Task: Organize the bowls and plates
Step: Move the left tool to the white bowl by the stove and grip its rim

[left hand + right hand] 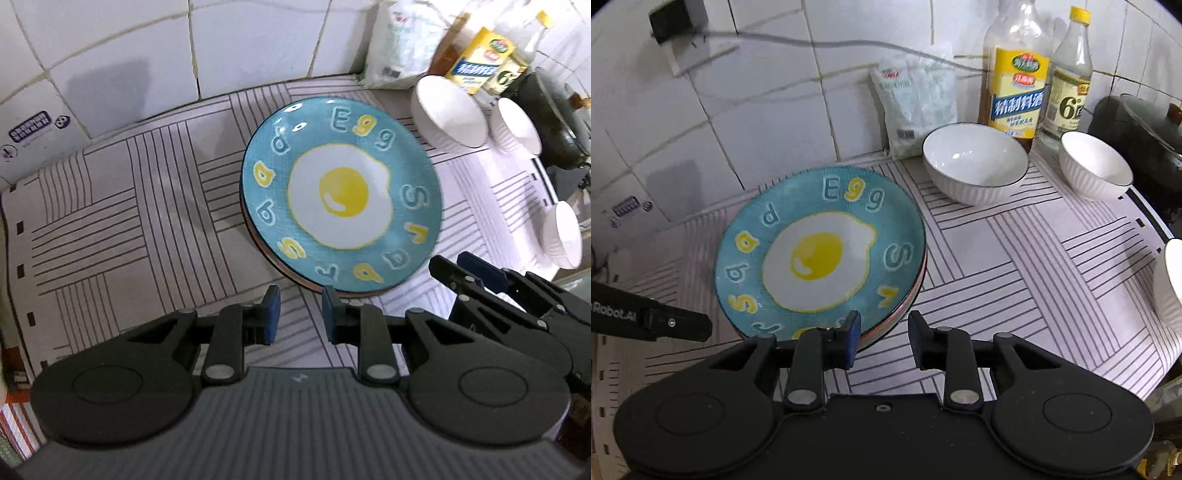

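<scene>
A blue plate with a fried-egg picture (340,206) tops a small stack of plates on the striped mat; it also shows in the right wrist view (820,254). Three white ribbed bowls stand apart: one large (975,162), one beside it (1095,164), one at the right edge (1171,280). They also show in the left wrist view (448,110) (517,125) (563,236). My left gripper (301,314) is open and empty just before the stack's near rim. My right gripper (882,339) is open and empty at the stack's near right rim; it also shows in the left wrist view (461,275).
Two bottles (1015,74) (1067,77) and a white bag (916,99) stand against the tiled wall behind the bowls. A dark lidded pot (1145,136) sits at the far right. A cardboard box (40,125) stands at the left. The striped mat (1015,258) covers the counter.
</scene>
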Available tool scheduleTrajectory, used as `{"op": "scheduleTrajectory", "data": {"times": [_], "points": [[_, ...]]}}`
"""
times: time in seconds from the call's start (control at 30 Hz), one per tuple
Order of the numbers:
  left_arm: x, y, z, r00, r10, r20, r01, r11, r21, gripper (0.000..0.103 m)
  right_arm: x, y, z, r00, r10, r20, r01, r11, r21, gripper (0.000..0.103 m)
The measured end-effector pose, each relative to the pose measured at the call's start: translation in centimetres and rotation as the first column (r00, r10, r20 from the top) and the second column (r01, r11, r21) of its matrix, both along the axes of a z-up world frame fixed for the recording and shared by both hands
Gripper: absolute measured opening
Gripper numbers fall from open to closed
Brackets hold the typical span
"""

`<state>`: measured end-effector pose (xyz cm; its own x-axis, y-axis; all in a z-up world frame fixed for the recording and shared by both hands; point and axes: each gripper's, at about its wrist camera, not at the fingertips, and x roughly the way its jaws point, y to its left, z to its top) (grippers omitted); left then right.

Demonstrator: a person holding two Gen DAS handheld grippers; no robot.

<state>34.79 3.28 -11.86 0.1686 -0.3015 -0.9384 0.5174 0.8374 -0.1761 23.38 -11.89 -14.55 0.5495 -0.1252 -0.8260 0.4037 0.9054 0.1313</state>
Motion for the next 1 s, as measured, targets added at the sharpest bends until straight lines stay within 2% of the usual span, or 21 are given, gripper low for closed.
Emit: {"op": "scheduleTrajectory", "data": {"times": [0.1,0.3,0.5,0.57,0.6,0.73,1.0], "points": [[-1.3,0.4,2.0,1.000,-0.005,0.022,0.005,1.000,-0.006,0.024,-1.6,-0.4,2.0,0.999,0.024,0.045,-0.023,1.000,-0.005,0.033],[-3.6,0.5,6.3,0.997,-0.030,0.075,0.030,1.000,0.010,0.032,-5.2,-1.4,6.6,0.990,0.071,0.122,-0.069,0.997,-0.018,0.034],[-7.1,-0.5,10.1,0.987,-0.069,0.144,0.069,0.998,0.005,0.044,-8.6,-2.0,10.7,0.973,0.147,0.176,-0.132,0.987,-0.097,0.048],[-8.3,-0.9,10.9,0.984,-0.066,0.166,0.067,0.998,0.004,0.051,-9.6,-2.7,11.6,0.965,0.175,0.197,-0.154,0.981,-0.115,0.056],[-9.1,-1.2,11.2,0.982,-0.062,0.180,0.062,0.998,0.003,0.053,-10.1,-3.1,12.1,0.960,0.189,0.208,-0.166,0.978,-0.123,0.061],[-11.5,-2.8,11.8,0.979,-0.034,0.202,0.036,0.999,-0.004,0.062,-12.4,-5.1,13.2,0.939,0.252,0.232,-0.219,0.963,-0.159,0.068],[-15.5,-8.5,12.1,0.974,0.008,0.224,-0.012,1.000,0.014,0.071,-16.5,-11.6,13.1,0.901,0.355,0.249,-0.318,0.931,-0.178,0.074]]}}
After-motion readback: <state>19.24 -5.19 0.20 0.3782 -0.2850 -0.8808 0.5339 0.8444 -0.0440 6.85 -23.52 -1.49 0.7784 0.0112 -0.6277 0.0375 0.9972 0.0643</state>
